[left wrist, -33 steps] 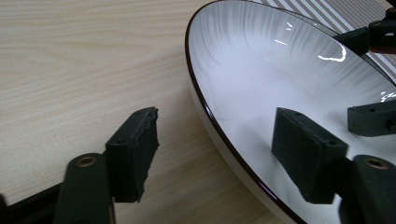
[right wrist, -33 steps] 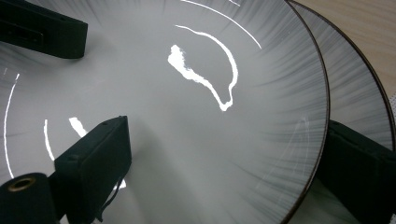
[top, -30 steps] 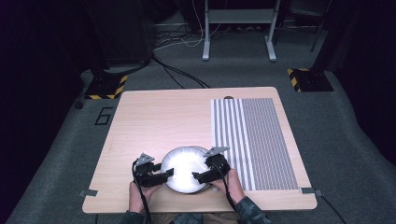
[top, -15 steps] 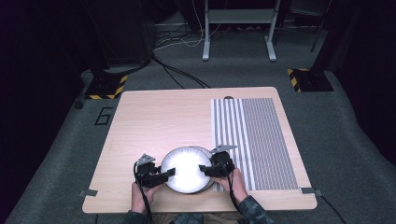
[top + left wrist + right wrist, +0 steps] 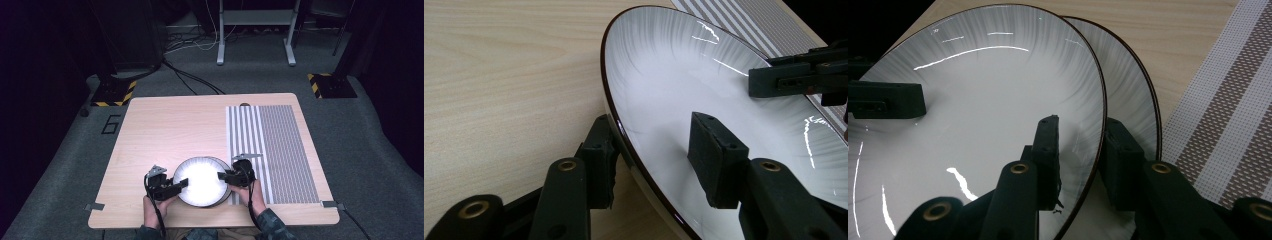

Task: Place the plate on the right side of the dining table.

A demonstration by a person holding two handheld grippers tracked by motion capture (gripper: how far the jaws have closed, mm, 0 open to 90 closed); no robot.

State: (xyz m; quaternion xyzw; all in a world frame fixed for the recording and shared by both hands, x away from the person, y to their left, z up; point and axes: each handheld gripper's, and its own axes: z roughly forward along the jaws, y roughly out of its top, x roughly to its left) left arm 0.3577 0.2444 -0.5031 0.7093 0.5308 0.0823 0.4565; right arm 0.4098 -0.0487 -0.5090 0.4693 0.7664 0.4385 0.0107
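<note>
So both grippers have just been closing on the rim of the top glossy white round plate (image 5: 201, 181), dark-edged, sitting near the front of the light wooden table (image 5: 165, 130). Left gripper (image 5: 183, 183) straddles its left rim, though I can't quite tell if those pads are pressing. Right gripper (image 5: 223, 176) pinches the right rim, with a second matching plate (image 5: 1133, 95) underneath, beside the striped grey placemat (image 5: 280, 145).

High view looks down over the table (image 5: 165, 125) from its near edge; both gripper views sit close, sharing the plate (image 5: 704, 100).

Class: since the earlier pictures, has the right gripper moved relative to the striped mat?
Yes. The right gripper shifted left, off the striped mat, jaws closing over the plate's rim.
</note>
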